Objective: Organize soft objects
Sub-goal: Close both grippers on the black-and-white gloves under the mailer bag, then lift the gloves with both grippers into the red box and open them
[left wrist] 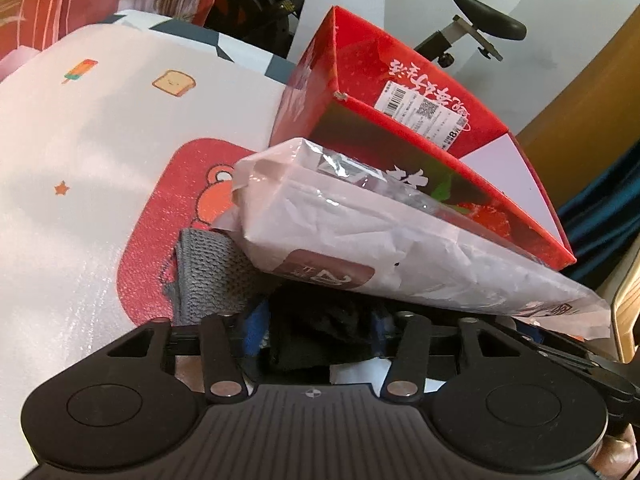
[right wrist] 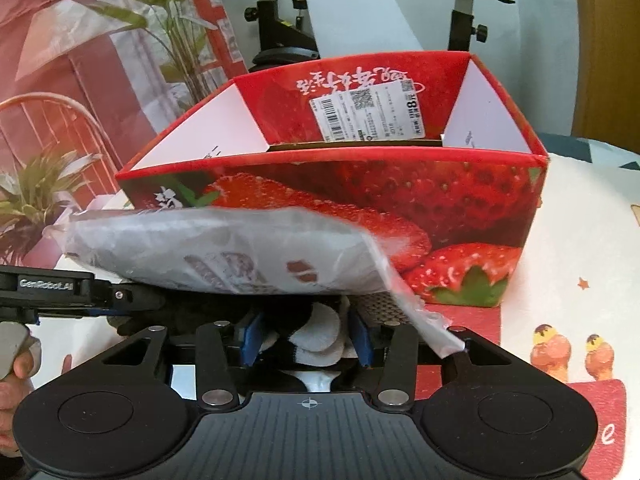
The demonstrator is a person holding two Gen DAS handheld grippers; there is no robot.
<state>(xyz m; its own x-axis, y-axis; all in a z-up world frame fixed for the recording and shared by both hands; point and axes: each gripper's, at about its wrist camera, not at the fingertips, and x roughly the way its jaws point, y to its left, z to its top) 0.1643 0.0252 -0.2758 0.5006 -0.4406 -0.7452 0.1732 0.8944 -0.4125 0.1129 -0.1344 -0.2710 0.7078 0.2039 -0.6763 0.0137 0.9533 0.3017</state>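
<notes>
A flat plastic pack (left wrist: 400,248) is seen lying across a bundle of soft items, just in front of the open strawberry box (right wrist: 400,196), and its near side appears to touch the box wall. The pack is judged to be carried on top of the bundle so that both can go into the box together.

The left gripper (left wrist: 324,336) is closed narrowly on a black fabric item (left wrist: 320,336). A grey cloth (left wrist: 208,276) is seen beside it, on a red mat (left wrist: 160,240). The right gripper (right wrist: 308,344) is closed on a black-and-white sock bundle (right wrist: 320,344) between its blue pads (right wrist: 250,340). (The left gripper's body is visible at the left edge of the right view, so the two are working close together.)

The pack's long axis is judged to run roughly parallel to the box's near wall. Its torn corner hangs toward the right gripper. The box stands upright, open side up, and no contents can be seen from these angles. All rests on a printed white cover (left wrist: 80,140).
</notes>
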